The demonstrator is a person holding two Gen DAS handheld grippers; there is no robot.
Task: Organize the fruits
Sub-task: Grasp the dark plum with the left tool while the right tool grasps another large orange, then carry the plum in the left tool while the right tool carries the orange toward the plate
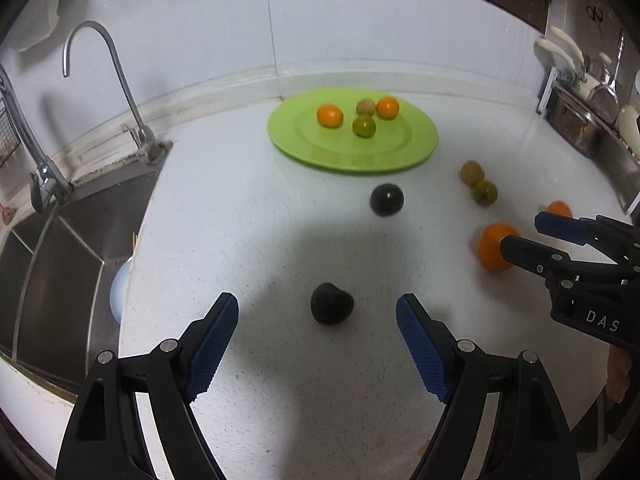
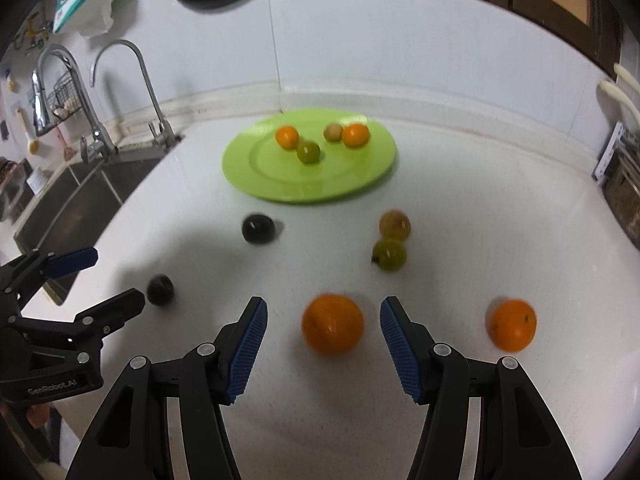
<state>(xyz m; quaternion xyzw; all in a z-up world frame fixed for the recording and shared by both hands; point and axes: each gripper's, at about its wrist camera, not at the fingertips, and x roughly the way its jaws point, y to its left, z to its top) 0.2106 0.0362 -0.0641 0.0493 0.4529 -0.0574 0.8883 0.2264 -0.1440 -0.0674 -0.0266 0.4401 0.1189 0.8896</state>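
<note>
On the white tabletop (image 1: 248, 240) stands a round light-green plate (image 1: 420, 140) that carries two small oranges and two small greenish fruits. The left tool (image 1: 318, 316) is wide open and holds nothing; a dark, almost black round fruit (image 1: 332, 303) lies between its blue pads without touching them. The right tool (image 2: 323, 320) is also open and empty, with a large orange (image 2: 333, 323) between its pads, apart from both. Another orange (image 2: 512, 324) lies to the right of it.
</note>
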